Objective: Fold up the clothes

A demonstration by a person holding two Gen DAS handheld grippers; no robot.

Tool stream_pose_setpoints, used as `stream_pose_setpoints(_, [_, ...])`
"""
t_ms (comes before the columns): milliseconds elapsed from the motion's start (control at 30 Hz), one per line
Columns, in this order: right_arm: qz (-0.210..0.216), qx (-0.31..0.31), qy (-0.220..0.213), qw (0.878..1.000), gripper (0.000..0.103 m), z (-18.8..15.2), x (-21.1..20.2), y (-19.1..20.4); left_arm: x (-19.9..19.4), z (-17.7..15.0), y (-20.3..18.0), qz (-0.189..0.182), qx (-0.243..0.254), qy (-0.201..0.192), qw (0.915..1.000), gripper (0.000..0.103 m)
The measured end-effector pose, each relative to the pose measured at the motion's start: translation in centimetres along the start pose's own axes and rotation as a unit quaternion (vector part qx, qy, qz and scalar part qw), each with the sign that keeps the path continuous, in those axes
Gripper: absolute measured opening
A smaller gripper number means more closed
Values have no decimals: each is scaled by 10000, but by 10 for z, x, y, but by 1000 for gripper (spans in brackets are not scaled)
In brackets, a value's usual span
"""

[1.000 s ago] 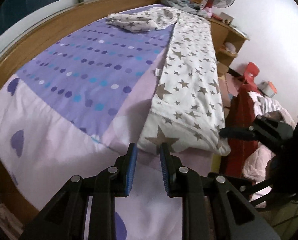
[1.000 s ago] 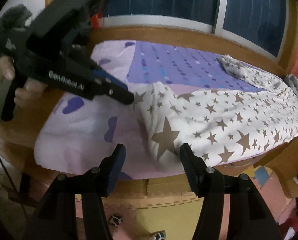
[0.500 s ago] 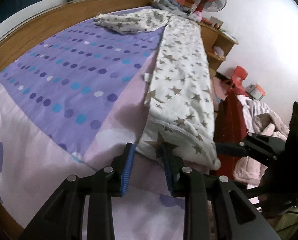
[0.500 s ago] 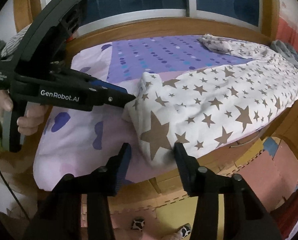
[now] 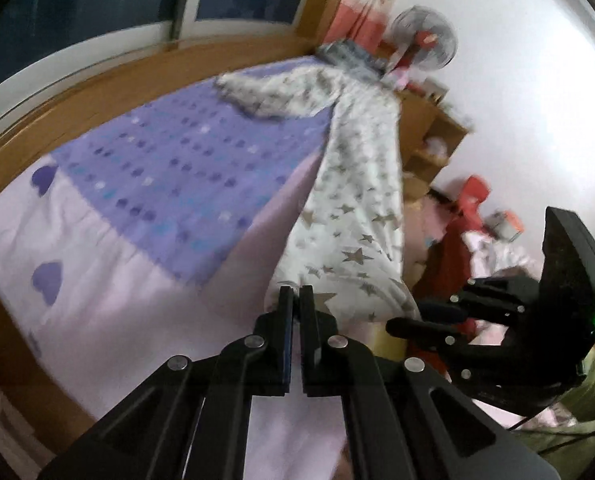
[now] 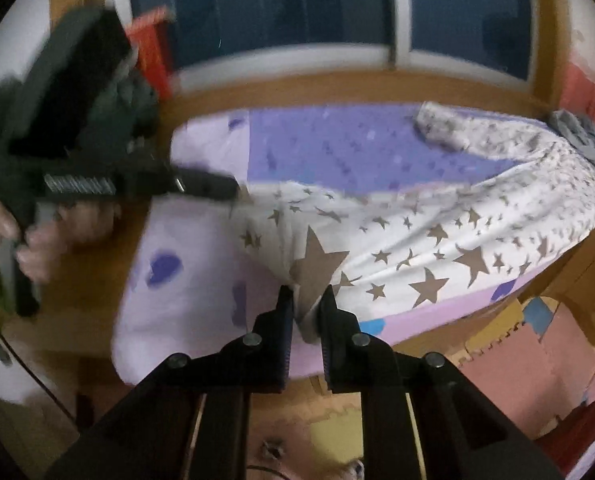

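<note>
A white garment printed with brown stars (image 6: pixel 437 240) lies stretched along the near edge of a bed (image 5: pixel 145 288), over a lilac sheet with purple hearts and a purple dotted panel (image 5: pixel 185 168). Its far end is bunched up by a grey piece of clothing (image 6: pixel 581 136) at the head of the bed, close to the wooden frame under the window (image 6: pixel 297 4).

The left tool (image 5: pixel 296 300) has its jaws clenched nearly together at the garment's near corner. In the left wrist view the hem meets the tips of the fingers (image 5: pixel 285 304), and in the right wrist view the same tool (image 6: pixel 233 190) ends right at the cloth's upper corner, which looks lifted into a small peak; motion blur makes it hard to be sure, but the cloth appears pinched there. A hand (image 6: pixel 57 228) grips this tool's handle at the left of that view.

The right tool (image 6: pixel 306 300) is at the garment's lower corner, where it hangs over the side of the bed. Its jaws are closing, and a fold of starred cloth sits between them, touching both inner faces. In the left wrist view this tool (image 5: pixel 397 326) reaches in from the right, just beside the hanging edge.

Beyond the bed stand a fan (image 5: pixel 425 44), a wooden shelf unit (image 5: pixel 433 136) and a pile of red and pale fabric (image 5: pixel 469 240). Coloured foam mats (image 6: pixel 505 360) cover the floor below.
</note>
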State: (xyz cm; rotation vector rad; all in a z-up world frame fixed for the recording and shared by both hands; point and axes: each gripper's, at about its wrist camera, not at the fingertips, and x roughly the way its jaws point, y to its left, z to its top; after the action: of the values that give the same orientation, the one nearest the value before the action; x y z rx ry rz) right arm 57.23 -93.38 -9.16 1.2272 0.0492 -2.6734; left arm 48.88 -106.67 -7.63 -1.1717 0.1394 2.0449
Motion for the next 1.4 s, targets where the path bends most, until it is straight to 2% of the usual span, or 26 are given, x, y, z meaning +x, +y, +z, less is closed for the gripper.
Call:
stream_pose_setpoints(133, [21, -271, 564, 9980, 22, -22, 25, 17, 14, -21, 10, 498, -98, 346, 9981, 3])
stream_pose_setpoints(167, [117, -402, 579, 9974, 23, -26, 23, 24, 16, -26, 13, 601, -128, 419, 9972, 3])
stream_pose_setpoints(267, [363, -829, 464, 9948, 39, -34, 7, 45, 12, -34, 18, 586, -198, 481, 9969, 3])
stream_pose_setpoints(333, [203, -924, 169, 9954, 51, -36, -6, 49, 8, -38, 15, 518, -183, 434, 9975, 4])
stream_pose_setpoints(467, [-136, -645, -249, 9975, 51, -35, -13, 36, 2, -36, 7, 382, -152, 290, 9987, 19])
stream_pose_setpoints(567, [-232, -793, -333, 9960, 48, -29, -6, 36, 6, -33, 2, 378, -211, 289, 9986, 19])
stream_pose_setpoints(700, [-149, -832, -130, 9963, 30, -16, 20, 27, 15, -32, 2, 394, -354, 368, 9979, 19])
stream_pose_setpoints(733, [-100, -709, -43, 9974, 14, -13, 27, 19, 16, -32, 2, 388, -379, 378, 9978, 19])
stream_pose_setpoints(767, [47, -445, 20, 9990, 7, -9, 30, 6, 17, -32, 1, 389, -380, 378, 9978, 19])
stream_pose_setpoints(833, [495, 283, 91, 9983, 7, 1, 34, -26, 17, -33, 0, 389, -383, 380, 9978, 19])
stream_pose_setpoints(900, [633, 1120, 80, 9917, 7, 7, 37, -63, 18, -32, 1, 390, -379, 379, 9978, 19])
stream_pose_setpoints(967, [744, 1927, 91, 9784, 8, 9, 44, -99, 20, -29, 2, 393, -409, 366, 9977, 19])
stream_pose_setpoints(1033, [1041, 2769, 91, 9552, 10, 6, 48, -131, 22, -26, 3, 403, -449, 353, 9976, 19])
stream_pose_setpoints(1067, [968, 3014, 45, 9486, 10, 4, 44, -141, 23, -24, 4, 409, -470, 346, 9975, 19])
stream_pose_setpoints(1100, [846, 3101, -22, 9469, 12, 3, 39, -147, 24, -23, 5, 408, -493, 339, 9974, 19])
stream_pose_setpoints(1167, [588, 2949, -169, 9536, 20, 3, 27, -147, 26, -21, 6, 373, -562, 327, 9972, 19])
stream_pose_setpoints(1233, [366, 2608, -318, 9642, 39, 4, 13, -138, 29, -20, 7, 356, -600, 339, 9970, 19])
stream_pose_setpoints(1267, [317, 2360, -348, 9706, 45, 5, 9, -130, 30, -20, 7, 368, -609, 354, 9968, 19])
stream_pose_setpoints(1300, [276, 2063, -356, 9775, 57, 7, 7, -121, 32, -19, 7, 375, -620, 368, 9967, 19])
stream_pose_setpoints(1333, [181, 1740, -354, 9839, 60, 9, 7, -111, 33, -19, 7, 367, -634, 383, 9966, 19])
stream_pose_setpoints(1400, [-147, 1146, -336, 9927, 60, 14, 12, -93, 35, -20, 7, 376, -665, 419, 9962, 20])
